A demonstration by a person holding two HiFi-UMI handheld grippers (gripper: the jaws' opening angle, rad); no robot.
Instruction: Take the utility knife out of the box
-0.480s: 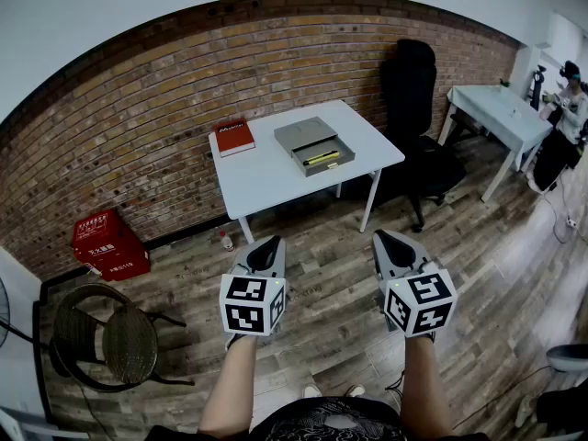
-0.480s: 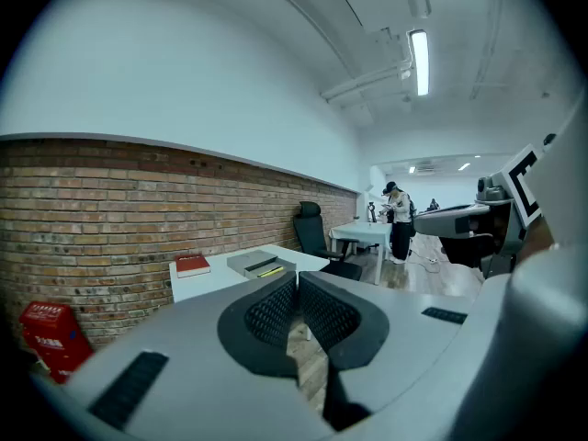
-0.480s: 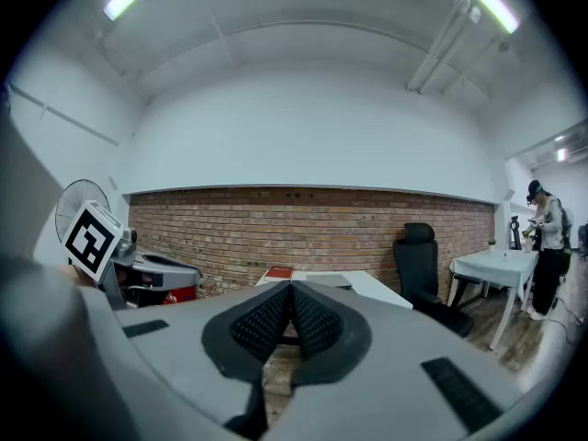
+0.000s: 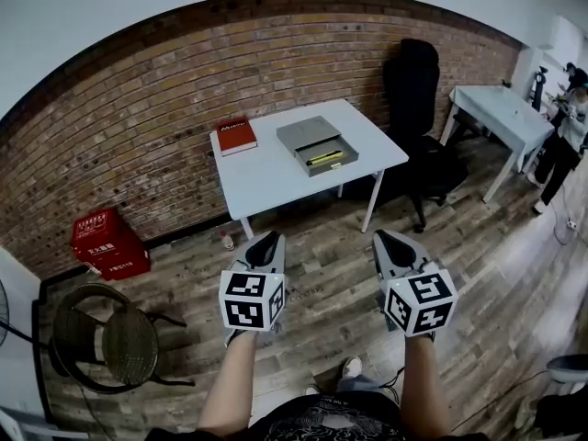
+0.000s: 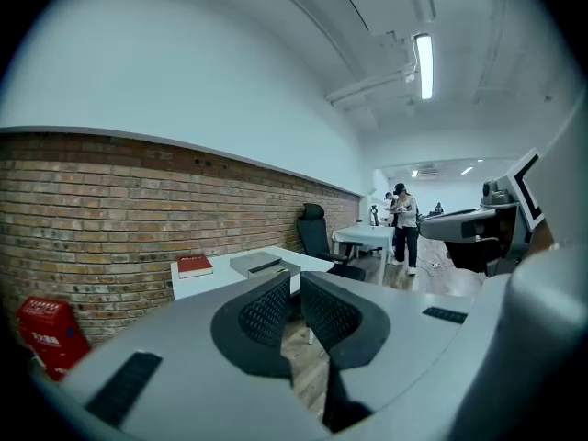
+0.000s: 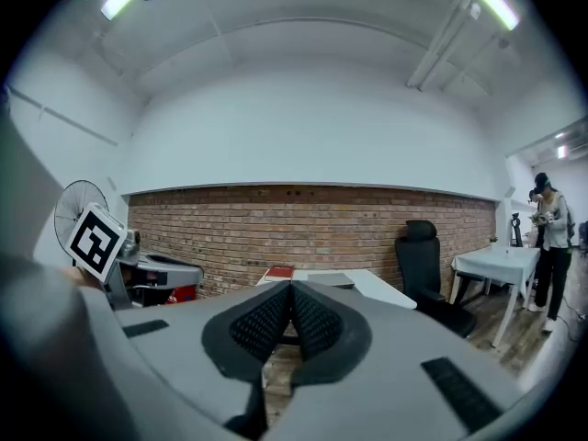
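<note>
A grey box [image 4: 316, 144] with its drawer slid out lies on the white table [image 4: 276, 177] by the brick wall. A yellow utility knife [image 4: 326, 158] rests in the drawer. Both grippers hang over the wooden floor, well short of the table. My left gripper [image 4: 266, 243] is shut and empty, its pads [image 5: 266, 312] meeting at the tips. My right gripper [image 4: 384, 240] is also shut with nothing between its pads [image 6: 312, 320]. From the left gripper view the box [image 5: 259, 264] shows far ahead on the table [image 5: 220, 278]. In the right gripper view the table [image 6: 367, 288] lies beyond the jaws.
A red book [image 4: 235, 136] lies at the table's left end. A black office chair [image 4: 411, 90] stands right of the table, a second white table [image 4: 501, 118] with a person [image 4: 568, 127] farther right. A red crate [image 4: 107, 243] and a wicker chair [image 4: 115, 341] sit at left.
Both grippers hold their places. The person at the far right table has stood up and shifted. A foot has come into view on the floor below me.
</note>
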